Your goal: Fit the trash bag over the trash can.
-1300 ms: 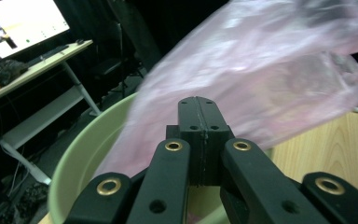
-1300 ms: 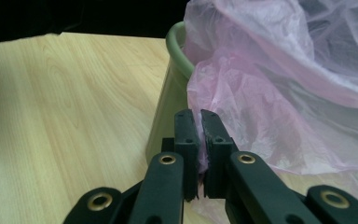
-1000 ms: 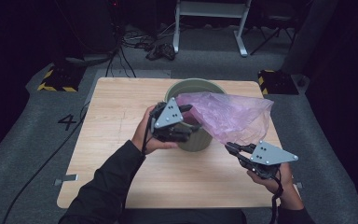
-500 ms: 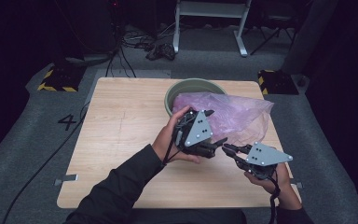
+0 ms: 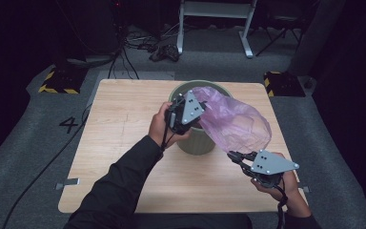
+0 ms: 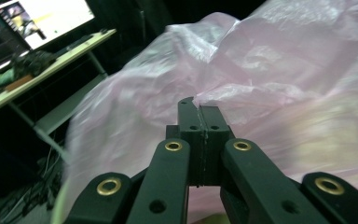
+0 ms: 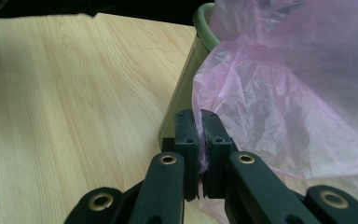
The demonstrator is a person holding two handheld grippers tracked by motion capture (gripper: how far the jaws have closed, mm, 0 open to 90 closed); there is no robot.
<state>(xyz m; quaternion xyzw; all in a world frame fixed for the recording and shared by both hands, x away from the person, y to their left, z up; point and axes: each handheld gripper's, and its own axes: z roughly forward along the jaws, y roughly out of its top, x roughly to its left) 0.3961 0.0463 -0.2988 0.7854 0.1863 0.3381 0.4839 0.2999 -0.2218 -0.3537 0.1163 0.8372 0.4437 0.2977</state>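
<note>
Green bin (image 5: 198,138) on wooden table (image 5: 119,143), pink bag (image 5: 236,121) draped over its rim, left gripper (image 6: 198,108) pinching bag (jaws together), right gripper (image 7: 198,122) clamping bag's edge.

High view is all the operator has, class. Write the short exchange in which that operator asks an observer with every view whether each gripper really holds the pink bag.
Operator: Is the left gripper shut on the pink bag?
Observer: Its jaws meet, with film bunched at their tips.
Operator: And the right gripper?
Observer: A fold of film runs down between its nearly closed jaws.
Operator: What lies behind that fold?
Observer: The green bin wall, standing on the wooden table.
</note>
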